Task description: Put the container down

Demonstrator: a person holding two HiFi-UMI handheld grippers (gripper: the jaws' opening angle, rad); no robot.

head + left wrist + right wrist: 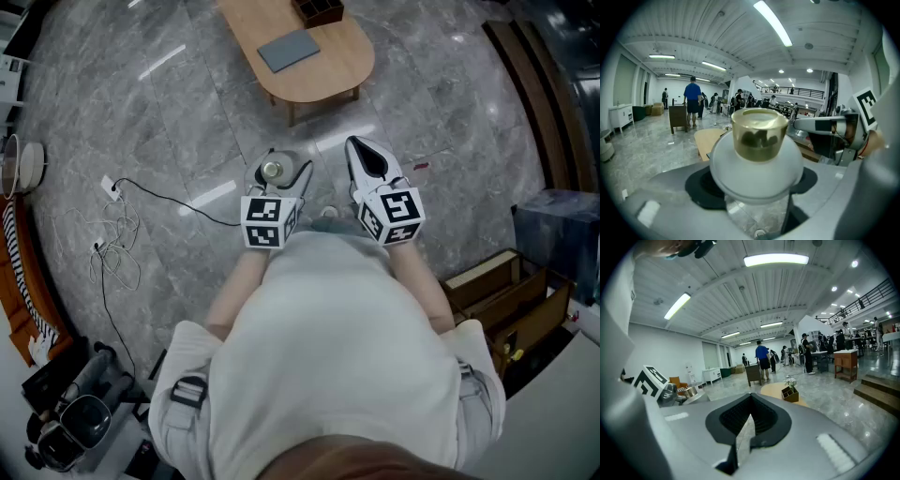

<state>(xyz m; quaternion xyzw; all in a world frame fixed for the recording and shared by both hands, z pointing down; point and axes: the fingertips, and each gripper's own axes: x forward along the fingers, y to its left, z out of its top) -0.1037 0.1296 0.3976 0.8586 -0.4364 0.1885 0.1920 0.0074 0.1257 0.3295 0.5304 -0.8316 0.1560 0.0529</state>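
The container [759,140] has a gold cap, a white rounded shoulder and a clear body below. It looks light and rigid, though the smooth curve is probably slippery and the clear part may be breakable, so the broad shoulder seems the best hold. It stands upright at the centre of the left gripper view, off the floor. The left gripper [284,172] clamps it from both sides, jaws spread wide. The right gripper [748,418] is closed on nothing. The wooden table [342,61] lies well apart, at the head view's top centre.
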